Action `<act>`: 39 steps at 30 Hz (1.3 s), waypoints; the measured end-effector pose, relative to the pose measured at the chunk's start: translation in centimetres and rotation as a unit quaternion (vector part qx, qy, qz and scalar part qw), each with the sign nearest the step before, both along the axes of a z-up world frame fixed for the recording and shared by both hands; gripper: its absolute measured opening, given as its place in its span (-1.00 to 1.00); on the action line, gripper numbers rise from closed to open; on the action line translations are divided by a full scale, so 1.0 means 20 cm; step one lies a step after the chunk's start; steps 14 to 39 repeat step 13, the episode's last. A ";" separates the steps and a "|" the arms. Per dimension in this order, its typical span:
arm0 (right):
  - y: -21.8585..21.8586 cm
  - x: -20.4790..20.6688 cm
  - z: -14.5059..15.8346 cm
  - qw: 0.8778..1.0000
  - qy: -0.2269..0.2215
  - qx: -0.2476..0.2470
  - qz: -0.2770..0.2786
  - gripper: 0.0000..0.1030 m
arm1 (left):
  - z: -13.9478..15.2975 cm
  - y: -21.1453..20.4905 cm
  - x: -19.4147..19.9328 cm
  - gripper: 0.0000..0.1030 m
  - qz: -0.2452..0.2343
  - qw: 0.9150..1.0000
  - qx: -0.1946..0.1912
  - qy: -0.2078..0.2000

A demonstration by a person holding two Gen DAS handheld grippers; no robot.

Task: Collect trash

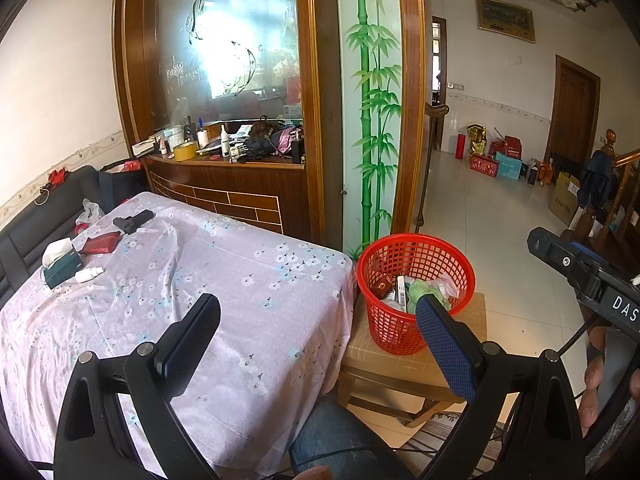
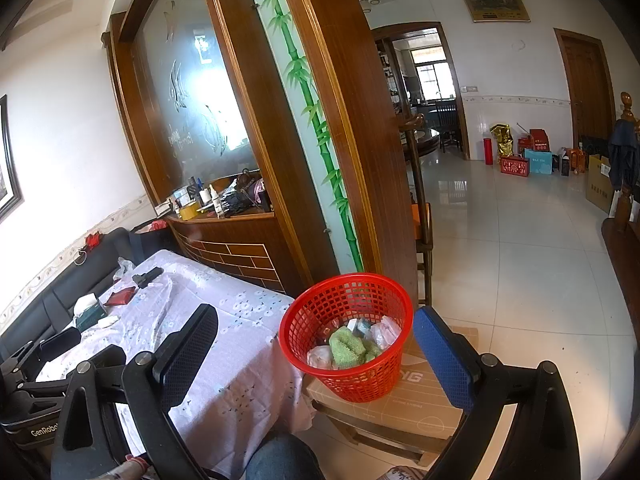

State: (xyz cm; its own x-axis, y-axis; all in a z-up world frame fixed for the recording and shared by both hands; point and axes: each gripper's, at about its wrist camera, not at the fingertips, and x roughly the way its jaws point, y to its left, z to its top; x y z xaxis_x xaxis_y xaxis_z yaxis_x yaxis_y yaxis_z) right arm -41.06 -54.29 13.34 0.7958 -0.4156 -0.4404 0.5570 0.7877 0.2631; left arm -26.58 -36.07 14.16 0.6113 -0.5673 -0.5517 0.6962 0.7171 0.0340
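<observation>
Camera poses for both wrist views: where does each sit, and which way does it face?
Left wrist: above the floral-clothed table, facing the wood partition; open left gripper, jeans knee, right gripper's body at right.
Right wrist: nearer the red plastic mesh basket, open right gripper framing it; left gripper's body at lower left.
Shared: table, basket, both grippers.

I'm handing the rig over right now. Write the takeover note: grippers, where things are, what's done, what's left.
Left gripper: open, empty, over the table's near edge.
Right gripper: open, empty, near the basket.
Basket: on a box beside the table, already holding a green cloth and wrappers.
Still on the table's far end: tissue box, white bottle, red packet, black item, plastic bag.
Left: judge which of these are trash and bin them.
</observation>
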 end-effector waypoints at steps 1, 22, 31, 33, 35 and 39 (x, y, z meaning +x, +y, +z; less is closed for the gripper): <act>0.00 0.00 0.00 1.000 0.001 0.000 0.000 0.94 | 0.00 0.00 0.00 0.89 0.000 1.000 0.000 0.000; 0.00 0.01 -0.01 1.000 0.002 0.002 0.000 0.94 | -0.06 0.11 0.07 0.89 -0.010 0.999 -0.006 0.033; 0.00 0.01 -0.01 1.000 0.002 0.002 0.000 0.94 | -0.06 0.11 0.07 0.89 -0.010 0.999 -0.006 0.033; 0.00 0.01 -0.01 1.000 0.002 0.002 0.000 0.94 | -0.06 0.11 0.07 0.89 -0.010 0.999 -0.006 0.033; 0.00 0.01 -0.01 1.000 0.002 0.002 0.000 0.94 | -0.06 0.11 0.07 0.89 -0.010 0.999 -0.006 0.033; 0.00 0.01 -0.01 1.000 0.002 0.002 0.000 0.94 | -0.06 0.11 0.07 0.89 -0.010 0.999 -0.006 0.033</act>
